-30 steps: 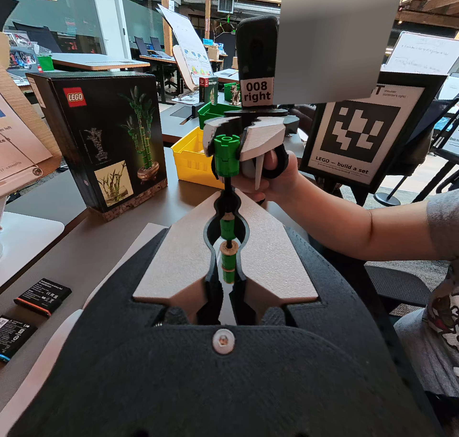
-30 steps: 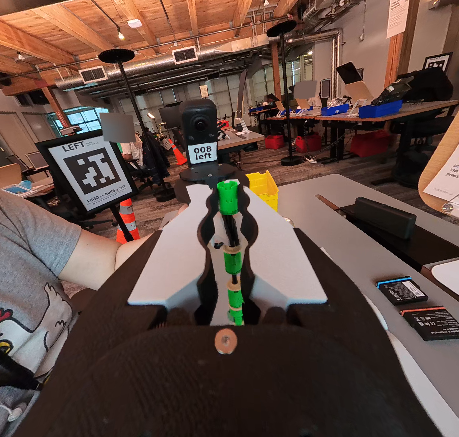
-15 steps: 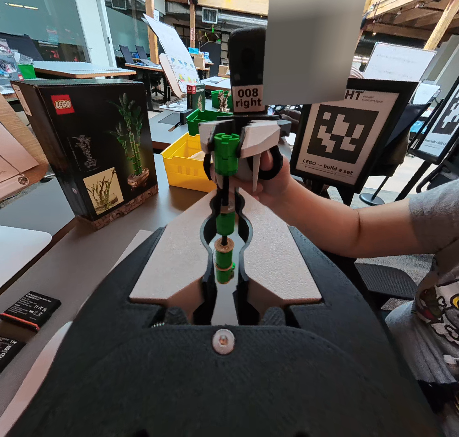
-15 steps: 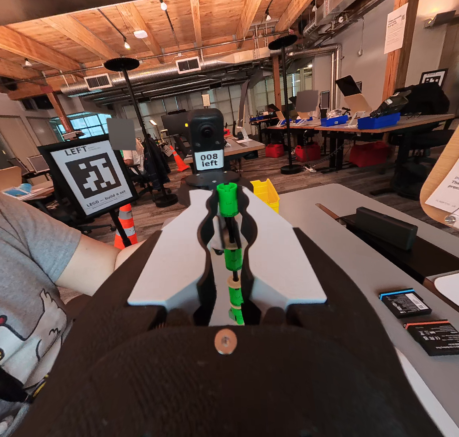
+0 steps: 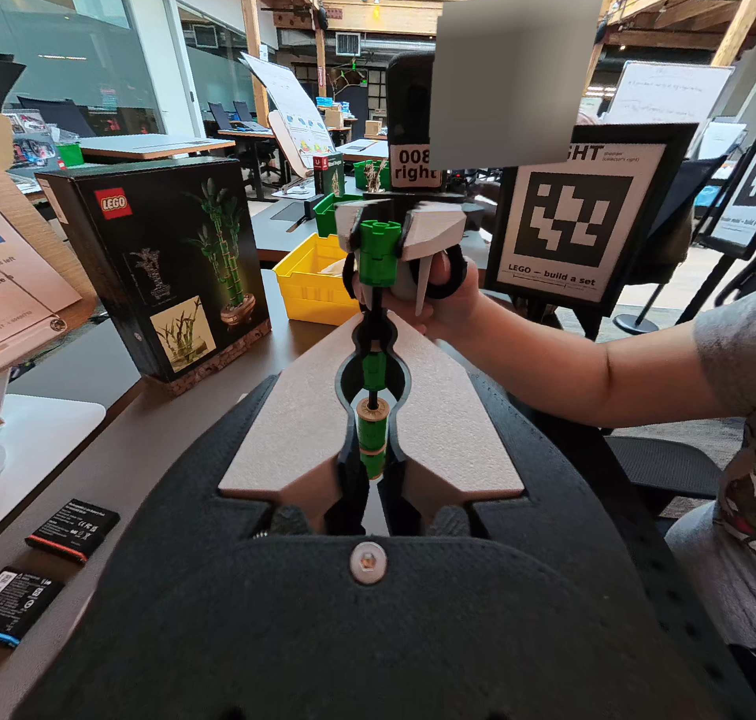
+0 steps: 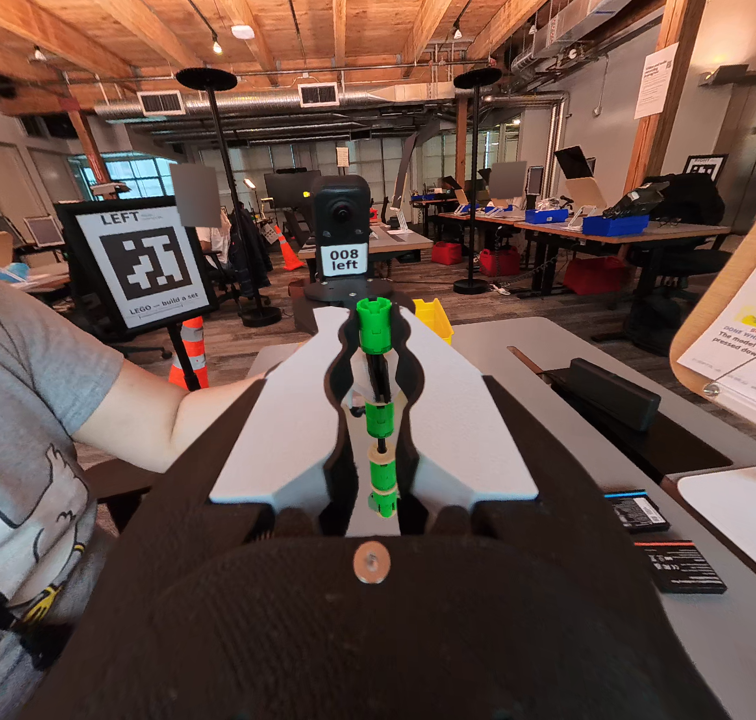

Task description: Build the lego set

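Desk [image 5: 122, 426]: grey top with a dark strip along it, carrying the items below.
Set box [image 5: 163, 266]: dark carton printed with a bamboo plant, upright near the desk's far left edge, well apart from both grippers.
Marker signs: a framed black-and-white board [image 5: 577, 217] on a stand behind the right gripper; a second one [image 6: 143, 262] beyond the person's left arm.
Yellow bin [image 5: 315, 283]: on the desk behind the stalk, beside the box; a green bin [image 5: 327, 213] sits behind it.
Battery packs [image 5: 71, 528]: flat black packs lying at the desk's near edge.
Bamboo stalk [image 5: 374, 369]: black axle threaded with green cylinders and tan rings, held in the air above the desk, spanning both grippers.
Left gripper [image 5: 372, 446]: clenched around the stalk's lower green and tan segments.
Right gripper [image 6: 378, 344]: clamped on the large green cylinder at the stalk's other end; a hand [image 5: 442, 303] holds its handle.
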`<action>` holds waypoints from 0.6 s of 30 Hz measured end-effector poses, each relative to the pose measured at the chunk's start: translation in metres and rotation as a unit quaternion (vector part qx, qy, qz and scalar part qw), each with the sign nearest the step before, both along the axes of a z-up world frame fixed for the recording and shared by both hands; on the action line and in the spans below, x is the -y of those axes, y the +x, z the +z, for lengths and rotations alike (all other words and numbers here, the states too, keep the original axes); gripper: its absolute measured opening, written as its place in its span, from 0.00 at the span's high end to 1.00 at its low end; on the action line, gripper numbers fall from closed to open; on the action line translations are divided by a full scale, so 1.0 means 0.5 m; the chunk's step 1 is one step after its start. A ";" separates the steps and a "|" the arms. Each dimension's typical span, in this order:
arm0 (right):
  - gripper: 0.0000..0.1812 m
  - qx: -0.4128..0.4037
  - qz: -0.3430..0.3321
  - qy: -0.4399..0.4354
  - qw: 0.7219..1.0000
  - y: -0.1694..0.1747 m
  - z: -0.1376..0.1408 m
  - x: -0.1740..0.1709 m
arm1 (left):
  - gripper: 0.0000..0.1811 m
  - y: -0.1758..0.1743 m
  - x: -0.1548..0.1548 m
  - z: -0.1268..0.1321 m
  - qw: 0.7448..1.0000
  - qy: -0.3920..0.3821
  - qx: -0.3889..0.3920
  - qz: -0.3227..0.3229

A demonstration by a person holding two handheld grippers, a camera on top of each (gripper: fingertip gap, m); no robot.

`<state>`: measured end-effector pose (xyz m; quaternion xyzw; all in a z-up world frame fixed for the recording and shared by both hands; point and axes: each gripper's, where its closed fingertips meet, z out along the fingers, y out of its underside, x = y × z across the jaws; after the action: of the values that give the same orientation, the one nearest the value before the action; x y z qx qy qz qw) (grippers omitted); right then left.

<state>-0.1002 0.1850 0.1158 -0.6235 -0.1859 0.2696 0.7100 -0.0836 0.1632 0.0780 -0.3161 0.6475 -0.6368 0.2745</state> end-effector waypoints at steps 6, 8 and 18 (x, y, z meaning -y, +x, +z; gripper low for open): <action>0.92 0.009 0.008 0.008 1.000 -0.006 -0.002 0.005 | 1.00 -0.004 0.000 0.000 1.000 0.019 0.006 0.006; 0.92 0.018 0.004 0.011 1.000 -0.008 -0.002 0.006 | 1.00 -0.005 0.001 0.000 1.000 0.022 0.007 0.005; 0.92 0.020 0.008 0.009 1.000 -0.008 -0.008 0.006 | 1.00 -0.005 0.001 -0.005 0.999 0.036 0.004 0.011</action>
<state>-0.1043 0.1818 0.1119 -0.6210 -0.2074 0.2605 0.7096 -0.0859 0.1628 0.0753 -0.3104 0.6659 -0.6109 0.2949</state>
